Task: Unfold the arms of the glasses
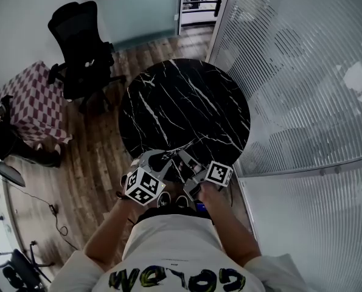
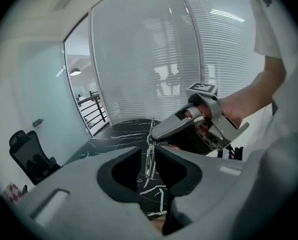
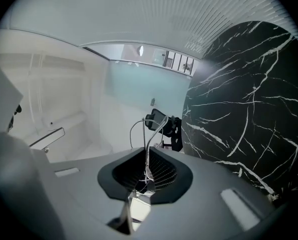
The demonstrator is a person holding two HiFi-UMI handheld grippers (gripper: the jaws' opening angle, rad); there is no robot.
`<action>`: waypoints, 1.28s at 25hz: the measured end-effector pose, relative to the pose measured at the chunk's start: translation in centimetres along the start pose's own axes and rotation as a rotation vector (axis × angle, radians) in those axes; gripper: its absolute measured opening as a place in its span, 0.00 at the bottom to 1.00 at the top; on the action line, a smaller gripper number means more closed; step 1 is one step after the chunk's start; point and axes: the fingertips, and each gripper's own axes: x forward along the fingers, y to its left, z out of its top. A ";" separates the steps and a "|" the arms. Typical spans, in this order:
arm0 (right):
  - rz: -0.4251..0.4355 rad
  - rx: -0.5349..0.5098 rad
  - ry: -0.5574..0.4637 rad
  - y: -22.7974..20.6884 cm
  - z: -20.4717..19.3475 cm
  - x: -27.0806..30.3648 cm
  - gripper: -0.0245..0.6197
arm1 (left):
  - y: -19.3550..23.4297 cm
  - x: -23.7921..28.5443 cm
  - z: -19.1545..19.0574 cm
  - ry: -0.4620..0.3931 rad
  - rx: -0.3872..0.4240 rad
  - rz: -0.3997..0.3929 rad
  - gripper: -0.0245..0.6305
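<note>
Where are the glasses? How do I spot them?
Find the round black marble table. At its near edge the left gripper and right gripper meet. The glasses are the thin wire frame pinched between them, far skinnier than those chunky grey grippers.
</note>
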 end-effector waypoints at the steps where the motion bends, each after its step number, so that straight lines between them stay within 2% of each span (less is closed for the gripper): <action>1: 0.007 0.002 -0.002 0.1 0.0 0.0 0.07 | -0.1 0.2 -0.2 0.009 0.004 -0.004 0.18; 3: 0.014 0.001 0.001 0.1 0.0 -0.1 0.07 | -0.1 0.7 -0.6 0.024 0.014 0.000 0.16; 5: 0.026 -0.011 0.008 0.3 0.1 0.0 0.07 | -0.1 0.9 -0.6 0.025 0.016 0.001 0.07; 6: 0.020 -0.014 0.011 0.2 0.1 -0.1 0.07 | -0.1 0.9 -0.6 0.024 0.016 -0.004 0.06; 12: -0.043 -0.026 0.029 -1.0 -0.1 -0.5 0.08 | -0.6 1.2 -0.8 0.036 0.032 -0.019 0.04; 15: -0.050 -0.043 0.038 -1.1 -0.2 -0.5 0.20 | -0.4 1.2 -1.0 0.045 0.020 -0.015 0.04; 19: -0.035 -0.062 0.055 -0.4 -0.5 -0.4 0.21 | 0.0 0.9 -1.4 0.060 -0.008 -0.011 0.04; 21: -0.075 -0.115 0.069 -0.7 -0.4 -0.7 0.23 | 0.3 0.8 -1.6 0.073 -0.022 -0.006 0.04; 23: -0.136 -0.229 0.087 -0.9 -0.1 -1.2 0.23 | 0.6 0.8 -1.9 0.087 -0.037 0.000 0.04; 27: -0.272 -0.607 0.168 0.0 0.0 -1.6 0.19 | 1.2 0.5 -1.9 0.103 -0.044 0.018 0.04; 28: -0.281 -0.639 0.181 0.4 0.0 -1.4 0.17 | 1.3 0.4 -1.9 0.103 -0.041 0.028 0.04; 29: -0.282 -0.628 0.185 0.8 -0.1 -1.1 0.16 | 1.4 0.4 -1.8 0.103 -0.037 0.038 0.04; 32: -0.289 -0.489 0.178 1.0 -0.3 -0.3 0.13 | 1.4 0.2 -1.6 0.097 -0.028 0.074 0.04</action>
